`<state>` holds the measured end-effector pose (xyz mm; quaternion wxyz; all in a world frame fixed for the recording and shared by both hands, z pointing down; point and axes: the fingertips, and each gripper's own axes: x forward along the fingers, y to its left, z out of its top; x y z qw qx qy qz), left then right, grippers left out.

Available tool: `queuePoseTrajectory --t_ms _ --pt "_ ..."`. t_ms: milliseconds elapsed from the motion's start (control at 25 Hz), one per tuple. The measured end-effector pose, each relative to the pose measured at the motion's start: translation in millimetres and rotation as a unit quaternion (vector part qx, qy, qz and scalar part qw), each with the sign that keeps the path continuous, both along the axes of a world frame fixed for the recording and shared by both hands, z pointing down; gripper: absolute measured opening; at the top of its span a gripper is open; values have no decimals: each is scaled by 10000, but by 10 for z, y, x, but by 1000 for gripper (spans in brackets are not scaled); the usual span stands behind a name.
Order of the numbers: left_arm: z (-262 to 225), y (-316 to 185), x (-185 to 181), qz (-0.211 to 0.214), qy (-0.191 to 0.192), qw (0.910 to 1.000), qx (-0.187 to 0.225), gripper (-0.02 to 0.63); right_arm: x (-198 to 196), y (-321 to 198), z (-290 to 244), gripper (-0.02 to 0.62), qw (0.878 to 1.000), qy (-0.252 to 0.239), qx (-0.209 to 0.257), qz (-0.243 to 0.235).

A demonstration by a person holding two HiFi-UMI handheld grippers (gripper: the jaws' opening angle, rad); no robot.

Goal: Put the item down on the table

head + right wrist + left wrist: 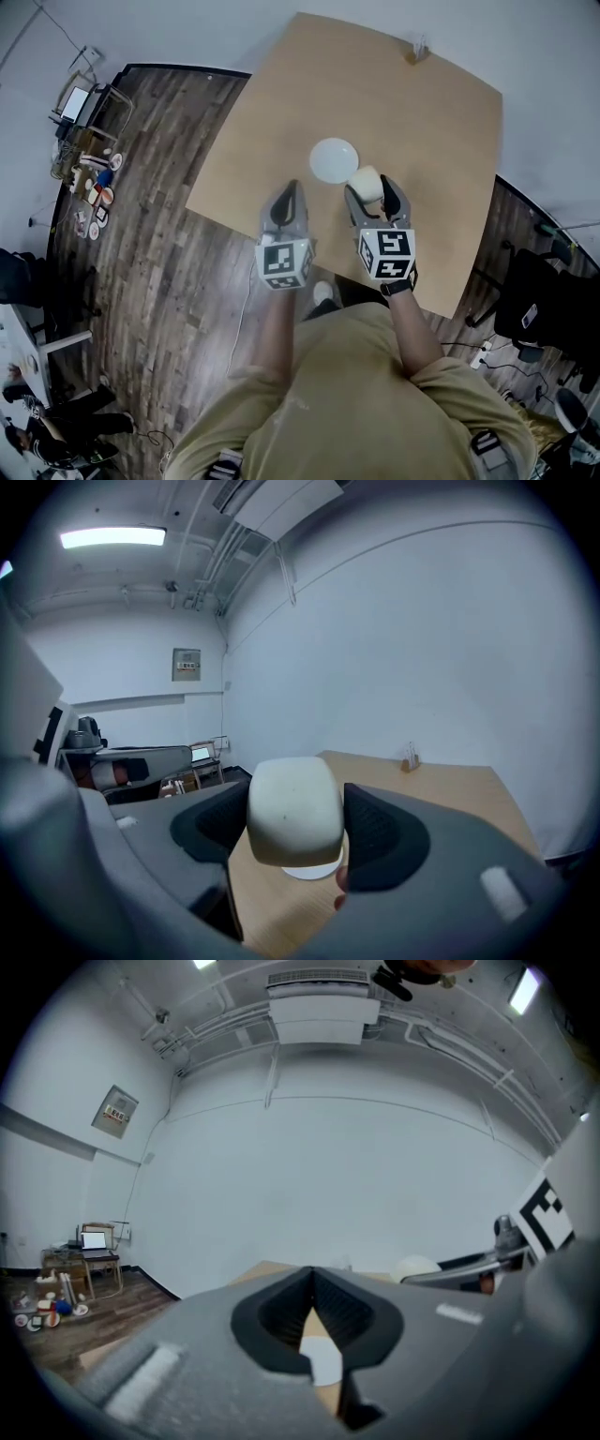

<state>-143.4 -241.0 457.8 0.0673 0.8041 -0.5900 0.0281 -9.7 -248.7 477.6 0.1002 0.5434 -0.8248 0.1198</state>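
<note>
While the right gripper pinches the cream rounded item between its two dark pads, the item hangs over the wooden table, clear of its top. In the head view this gripper and the item sit near the table's near edge, with a white plate touching the item in outline at its 10 o'clock. The right gripper view shows the plate's rim just below the item. The left gripper, at 9 o'clock of the right one, has its jaws pressed together at the tips with nothing between them. A small stand marks the table's far edge at 1 o'clock.
</note>
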Motion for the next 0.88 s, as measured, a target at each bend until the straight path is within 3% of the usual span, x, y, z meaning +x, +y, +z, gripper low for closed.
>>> queuePoseTrajectory --t_ms 640,880 --pt "1184 -973 -35 -118 97 9931 -1161 2 -291 -1132 1571 318 9909 204 -1312 -203" --pt "1537 -1238 14 -88 217 9906 -1351 2 -365 -1408 2074 318 9845 313 -1681 -391"
